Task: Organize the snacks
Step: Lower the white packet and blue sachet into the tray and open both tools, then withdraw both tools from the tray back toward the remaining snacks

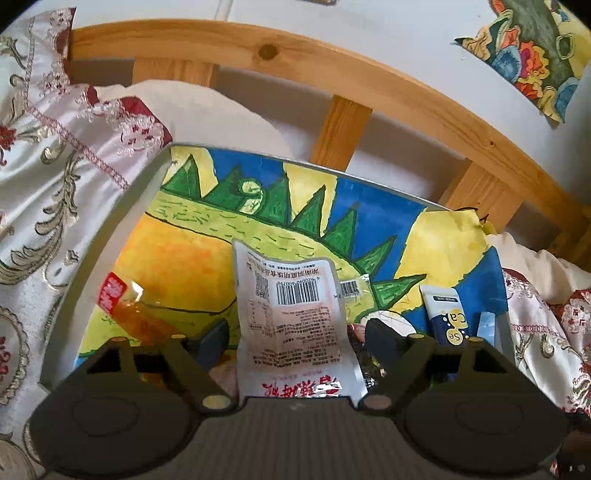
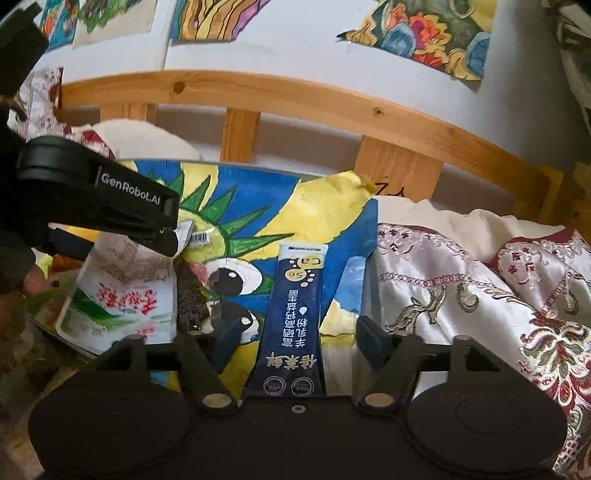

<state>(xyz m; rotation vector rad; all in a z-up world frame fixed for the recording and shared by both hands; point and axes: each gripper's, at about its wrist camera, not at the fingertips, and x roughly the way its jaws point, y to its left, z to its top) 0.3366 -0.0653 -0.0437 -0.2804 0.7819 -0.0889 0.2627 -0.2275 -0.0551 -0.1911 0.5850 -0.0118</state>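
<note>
A white snack packet (image 1: 295,314) with a barcode lies back side up on a tray lined with a dinosaur painting (image 1: 369,206). It sits between the fingers of my left gripper (image 1: 295,336), which is open, its pads clear of the packet on both sides. An orange packet (image 1: 129,314) lies to its left. A navy stick sachet (image 2: 295,314) lies lengthwise between the fingers of my right gripper (image 2: 301,339), also open and not touching it. In the right wrist view the left gripper (image 2: 171,238) hangs over the white packet (image 2: 118,295), with a dark packet (image 2: 190,295) beside it.
The tray (image 2: 258,199) rests on a bed with an embroidered white and red bedspread (image 2: 480,295) on both sides. A wooden headboard (image 1: 332,74) stands behind it. Paintings (image 2: 424,33) hang on the white wall. A person's finger (image 2: 33,284) shows at the left edge.
</note>
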